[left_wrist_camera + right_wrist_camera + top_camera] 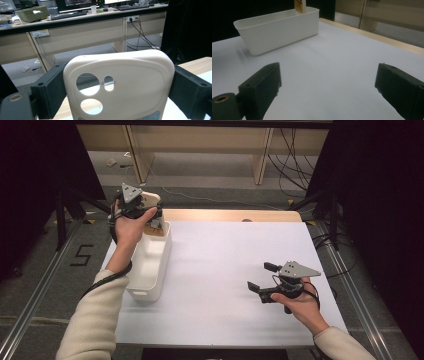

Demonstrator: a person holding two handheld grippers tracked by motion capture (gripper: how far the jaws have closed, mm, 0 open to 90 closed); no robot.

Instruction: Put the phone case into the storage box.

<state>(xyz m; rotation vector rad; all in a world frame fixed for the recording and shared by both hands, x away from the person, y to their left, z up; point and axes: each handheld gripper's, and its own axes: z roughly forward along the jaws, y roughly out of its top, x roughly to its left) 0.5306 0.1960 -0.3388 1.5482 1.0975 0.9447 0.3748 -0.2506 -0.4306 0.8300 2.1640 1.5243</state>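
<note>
A cream phone case (130, 75) with round camera cut-outs stands upright between the jaws of my left gripper (120, 77), whose pads press on both its sides. From above, that left gripper (142, 212) and the case (151, 199) hover over the far end of a white plastic bin (150, 270). In the right gripper view, a tan lower edge of the held thing (300, 5) hangs over the bin's (279, 32) far end. My right gripper (261, 276) rests low over the white table at the front right, open, with nothing between its jaws (329, 72).
The long white bin lies along the table's left edge and looks empty where its inside shows. A wooden strip (230, 215) borders the far edge of the white tabletop (225, 255). Desks and cables (295, 165) stand beyond the table.
</note>
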